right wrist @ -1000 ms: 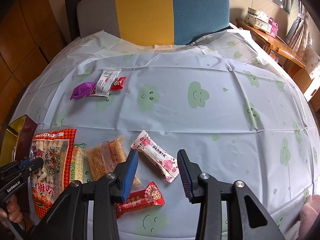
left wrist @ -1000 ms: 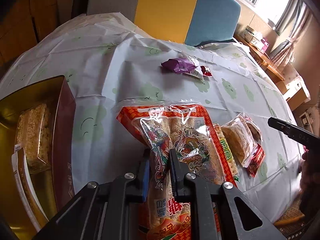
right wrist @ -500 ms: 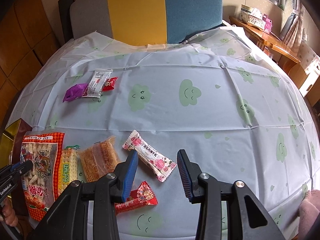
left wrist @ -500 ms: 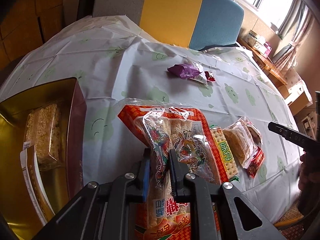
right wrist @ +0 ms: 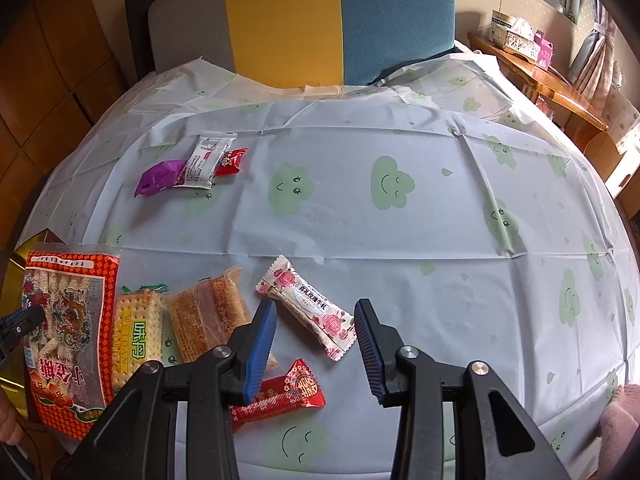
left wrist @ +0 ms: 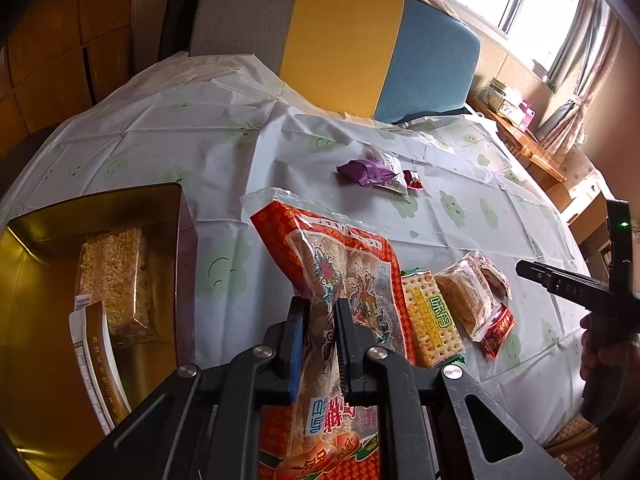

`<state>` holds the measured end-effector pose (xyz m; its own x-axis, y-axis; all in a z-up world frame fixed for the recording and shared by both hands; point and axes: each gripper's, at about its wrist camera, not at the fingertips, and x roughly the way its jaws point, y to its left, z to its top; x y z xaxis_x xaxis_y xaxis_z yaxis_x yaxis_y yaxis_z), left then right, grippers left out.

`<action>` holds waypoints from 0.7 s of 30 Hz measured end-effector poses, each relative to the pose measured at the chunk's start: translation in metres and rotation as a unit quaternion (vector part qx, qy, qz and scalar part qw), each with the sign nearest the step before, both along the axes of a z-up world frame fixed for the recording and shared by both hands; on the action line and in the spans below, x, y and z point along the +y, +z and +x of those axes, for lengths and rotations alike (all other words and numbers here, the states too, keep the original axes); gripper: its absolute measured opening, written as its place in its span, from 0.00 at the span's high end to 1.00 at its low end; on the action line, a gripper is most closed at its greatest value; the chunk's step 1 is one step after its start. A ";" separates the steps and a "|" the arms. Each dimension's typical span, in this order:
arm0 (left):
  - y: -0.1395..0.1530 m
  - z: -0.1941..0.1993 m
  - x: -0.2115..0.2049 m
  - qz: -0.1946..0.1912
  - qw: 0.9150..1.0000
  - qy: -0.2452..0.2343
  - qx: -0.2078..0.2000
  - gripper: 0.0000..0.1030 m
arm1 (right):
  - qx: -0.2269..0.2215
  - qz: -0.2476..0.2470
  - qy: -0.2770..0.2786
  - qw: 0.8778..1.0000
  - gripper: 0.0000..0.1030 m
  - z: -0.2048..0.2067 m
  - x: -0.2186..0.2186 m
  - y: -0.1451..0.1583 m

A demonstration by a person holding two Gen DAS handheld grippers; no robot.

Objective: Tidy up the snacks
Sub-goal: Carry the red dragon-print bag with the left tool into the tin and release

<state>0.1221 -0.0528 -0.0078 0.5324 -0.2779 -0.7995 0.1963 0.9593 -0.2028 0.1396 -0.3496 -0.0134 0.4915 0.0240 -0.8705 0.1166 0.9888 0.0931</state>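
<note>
Your left gripper [left wrist: 319, 344] is clamped on the large red-and-clear plastic bag of puffed rice sticks [left wrist: 340, 280], its blue-padded jaws pinching a fold of the film with the far end of the bag raised off the pale, cloud-printed plastic tablecloth [left wrist: 256, 152]. Your right gripper [right wrist: 315, 344] hangs with its jaws partly apart and nothing between them, above the cloth near the pink rose-printed white snack bar [right wrist: 308, 304] and the small red foil packet [right wrist: 280, 394]. Just to the right of the bag lie the yellow-and-green packet of crackers [left wrist: 432, 320] and the clear-wrapped brown crisp cake [left wrist: 464, 300]. To its left stands the open gold tin box [left wrist: 36, 344], which holds a clear-wrapped block of puffed rice [left wrist: 112, 276]. Farther off, mid-table, a purple foil wrapper [left wrist: 362, 169], a white sachet [right wrist: 208, 158] and a small red candy packet [right wrist: 231, 160] lie touching.
</note>
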 end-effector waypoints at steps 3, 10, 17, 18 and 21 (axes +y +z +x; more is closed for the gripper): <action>0.003 -0.003 0.006 -0.008 1.000 0.000 -0.003 0.86 | -0.001 0.005 0.001 1.000 0.60 0.000 0.000 0.000; 0.017 -0.011 0.018 -0.028 1.000 0.005 -0.013 0.87 | -0.014 0.041 0.029 0.999 0.61 0.000 0.008 0.004; 0.037 -0.020 0.039 -0.048 0.998 0.020 -0.030 0.87 | -0.010 0.068 0.083 0.994 0.61 0.000 0.031 0.001; 0.041 -0.022 0.044 -0.050 0.998 0.024 -0.033 0.87 | -0.004 0.065 0.090 0.994 0.61 0.000 0.034 -0.001; 0.050 -0.027 0.060 -0.052 0.997 0.038 -0.042 0.87 | 0.009 0.052 0.107 0.993 0.61 0.000 0.045 -0.008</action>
<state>0.0952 0.0068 0.0424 0.6185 -0.3135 -0.7205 0.1447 0.9467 -0.2876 0.1395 -0.3049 -0.0211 0.4503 0.2157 -0.8665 -0.0927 0.9764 0.1949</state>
